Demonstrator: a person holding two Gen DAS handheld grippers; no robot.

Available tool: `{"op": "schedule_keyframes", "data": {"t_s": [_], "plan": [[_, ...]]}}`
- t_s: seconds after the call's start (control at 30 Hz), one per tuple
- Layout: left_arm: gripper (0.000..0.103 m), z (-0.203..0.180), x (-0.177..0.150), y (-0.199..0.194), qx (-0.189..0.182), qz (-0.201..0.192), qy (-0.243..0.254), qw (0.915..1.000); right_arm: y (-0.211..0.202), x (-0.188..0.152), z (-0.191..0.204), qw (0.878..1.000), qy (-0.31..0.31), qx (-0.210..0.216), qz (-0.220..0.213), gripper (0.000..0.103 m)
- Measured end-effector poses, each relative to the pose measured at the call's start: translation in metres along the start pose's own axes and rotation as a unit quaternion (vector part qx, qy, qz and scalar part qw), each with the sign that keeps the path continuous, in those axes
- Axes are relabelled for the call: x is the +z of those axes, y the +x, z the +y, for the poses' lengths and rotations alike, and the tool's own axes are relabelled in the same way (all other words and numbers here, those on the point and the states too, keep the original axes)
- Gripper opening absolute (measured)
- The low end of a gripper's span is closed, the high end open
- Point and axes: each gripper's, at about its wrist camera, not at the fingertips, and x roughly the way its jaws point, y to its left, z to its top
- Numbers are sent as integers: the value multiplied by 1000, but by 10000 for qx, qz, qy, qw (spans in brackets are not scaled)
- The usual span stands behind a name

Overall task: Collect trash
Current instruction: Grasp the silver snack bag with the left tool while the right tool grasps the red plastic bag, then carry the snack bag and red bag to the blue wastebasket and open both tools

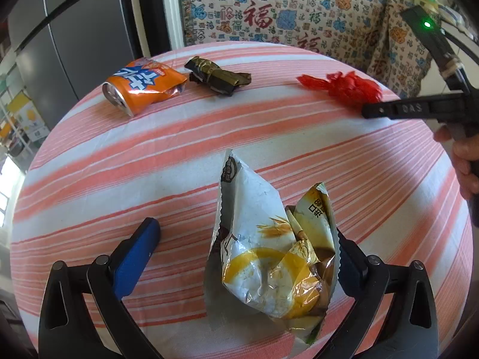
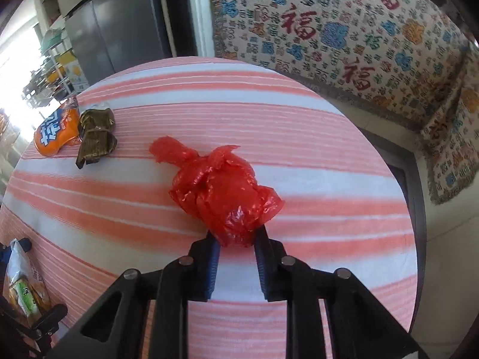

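A crumpled white and yellow snack bag [image 1: 263, 254] stands between the wide-apart blue pads of my left gripper [image 1: 245, 229], which is open; the bag leans at the right pad and is clear of the left one. My right gripper [image 2: 237, 234] is shut on the near end of a scrunched red plastic bag [image 2: 221, 191] lying on the striped tablecloth [image 2: 329, 149]. In the left wrist view the red plastic bag [image 1: 344, 85] lies at the far right, with a black finger [image 1: 398, 109] of the right gripper beside it.
A crushed orange can [image 1: 140, 85] and a dark folded wrapper [image 1: 218, 76] lie at the far left of the round table. A person's hand [image 1: 464, 161] holds the right gripper. A patterned sofa cover [image 2: 344, 30] and a grey fridge [image 1: 74, 39] stand behind.
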Motion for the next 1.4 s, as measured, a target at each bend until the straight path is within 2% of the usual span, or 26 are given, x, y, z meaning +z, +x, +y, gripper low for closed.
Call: {"op": "schedule_keyframes", "data": {"t_s": [0.13, 0.23, 0.33, 0.37, 0.5, 0.57, 0.67, 0.73, 0.77, 0.8, 0.83, 0.87, 0.93, 1.0, 1.1, 1.23, 1.4], "plan": [[103, 0, -1, -1, -18, 31, 15, 10000, -27, -42, 16, 9991, 168, -260, 292, 24], [102, 2, -4, -6, -94, 210, 103, 9997, -46, -74, 34, 9977, 410, 47, 537, 28], [102, 14, -10, -15, -213, 320, 61, 9992, -63, -94, 38, 9920, 785, 699, 698, 56], [102, 20, -11, -19, -303, 320, -2, 9990, -68, -96, 37, 9912, 822, 773, 697, 60], [102, 28, -8, -33, -845, 128, -163, 9962, -85, -85, 45, 9977, 119, 497, 440, 63], [102, 20, -2, -32, -982, 32, -91, 9951, -86, -76, 53, 9979, -418, 361, 348, 74], [102, 8, 6, -22, -883, 75, 11, 9961, -76, -65, 66, 9934, -1059, 219, 384, 74], [98, 4, 3, -17, -871, 174, 27, 9960, -65, -58, 73, 9896, -1357, 210, 425, 74], [75, 3, 3, -16, -908, 227, 23, 9956, -60, -56, 76, 9879, -1448, 260, 483, 73], [53, 3, 2, -16, -894, 267, 22, 9956, -55, -56, 77, 9863, -1517, 291, 579, 65], [47, 4, 2, -19, -900, 219, 26, 9957, -53, -55, 78, 9866, -1509, 195, 587, 35], [39, 6, 2, -21, -983, 236, -45, 9949, -55, -55, 76, 9889, -1369, 201, 533, 34], [38, 10, 0, -24, -1080, 224, -223, 9936, -67, -56, 69, 9931, -999, 440, 438, 33], [36, 6, -1, -28, -1117, 206, -294, 9931, -81, -63, 64, 9954, -769, 483, 314, 33], [36, -12, -1, -38, -1317, 164, -291, 9907, -98, -79, 43, 9973, -148, 678, 244, 33], [36, -60, 1, -58, -1322, 69, 134, 9911, -125, -114, 9, 9947, 626, 812, 59, 33], [36, -137, 8, -83, -1702, 5, 460, 9843, -160, -172, -44, 9877, 1409, 643, -231, 33]]}}
